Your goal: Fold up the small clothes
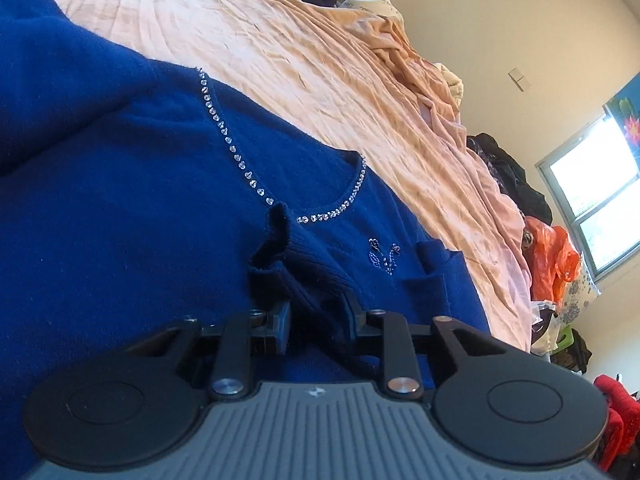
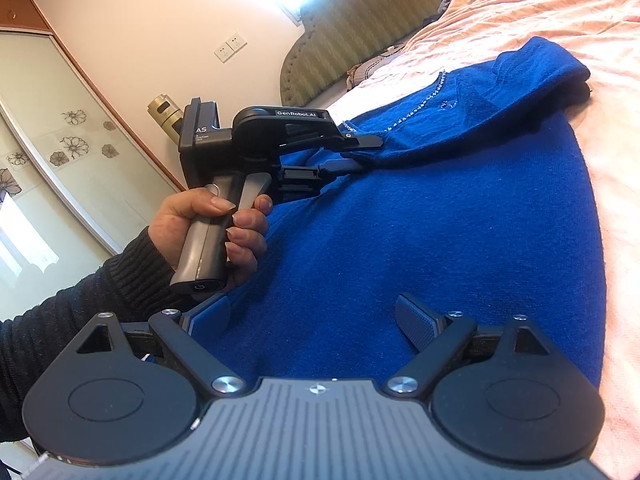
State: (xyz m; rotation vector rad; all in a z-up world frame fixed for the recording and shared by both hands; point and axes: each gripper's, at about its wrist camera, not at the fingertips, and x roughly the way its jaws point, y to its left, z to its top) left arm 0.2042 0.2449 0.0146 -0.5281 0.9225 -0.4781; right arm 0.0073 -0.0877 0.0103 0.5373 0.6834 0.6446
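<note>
A royal-blue knit sweater (image 1: 120,168) with a rhinestone neckline (image 1: 224,132) lies spread on the bed. My left gripper (image 1: 316,304) is shut on its ribbed sleeve cuff (image 1: 296,256), which bunches up between the fingers. The right wrist view shows the sweater (image 2: 420,232) with one sleeve folded across its upper part. There a hand (image 2: 224,224) holds the left gripper (image 2: 352,152), clamped on the blue fabric near the neckline. My right gripper (image 2: 314,320) hovers open just above the sweater's lower body, with nothing between its fingers (image 2: 416,320).
A wrinkled peach bedsheet (image 1: 320,72) covers the bed. Dark clothes (image 1: 508,176) and an orange bag (image 1: 556,260) are piled along its far edge below a window (image 1: 600,184). A green headboard (image 2: 352,32) and a sliding wardrobe (image 2: 60,128) stand to the left.
</note>
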